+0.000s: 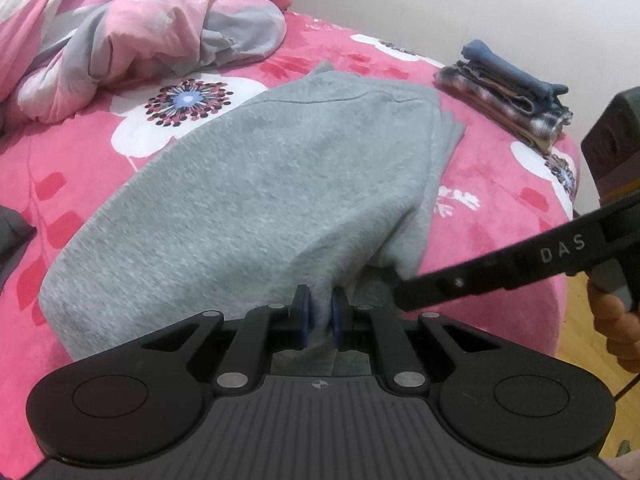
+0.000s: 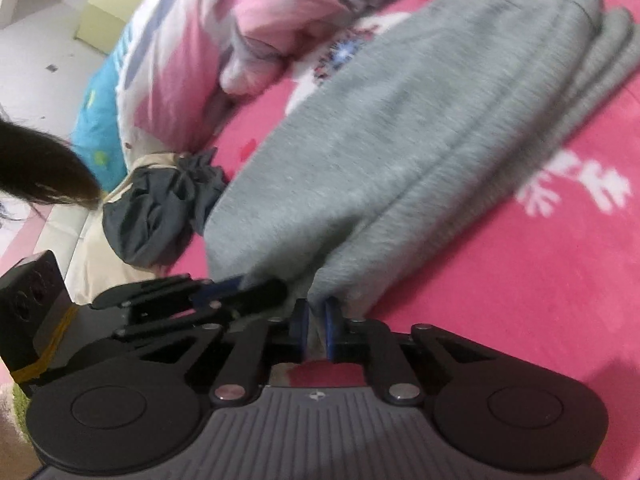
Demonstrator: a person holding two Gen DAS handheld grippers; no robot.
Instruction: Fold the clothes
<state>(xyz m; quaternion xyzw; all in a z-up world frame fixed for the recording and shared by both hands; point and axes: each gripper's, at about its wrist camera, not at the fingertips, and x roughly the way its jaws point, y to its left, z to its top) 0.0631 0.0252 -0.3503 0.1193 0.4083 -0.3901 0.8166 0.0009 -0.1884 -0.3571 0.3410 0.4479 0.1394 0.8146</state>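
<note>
Covering the bed is a plush pink blanket printed with white flowers and red leaves, soft and fuzzy, and everything else sits in relation to the grey garment spread across its middle. That garment is a thick fleecy knit, folded into a long rounded slab with several layers showing along its right edge. Beyond it, toward the head of the bed, a rumpled quilt in pink, grey and white is heaped. To the garment's far right, near the bed's edge and a pale wall, stands one neat stack of folded clothes: plaid pieces with a blue one on top. To its left, at the bed's side, lies one crumpled dark grey cloth on something cream.

Two grippers work at the garment's near hem. The left gripper is closed down to a narrow gap, its blue pads pinching a fold of grey fabric. The right gripper is likewise nearly closed, its blue pads clamped on the hem just beside the left one, with the fabric drawn up into a small peak. In the right wrist view the picture is blurred. A hand shows at the right gripper's handle.
</note>
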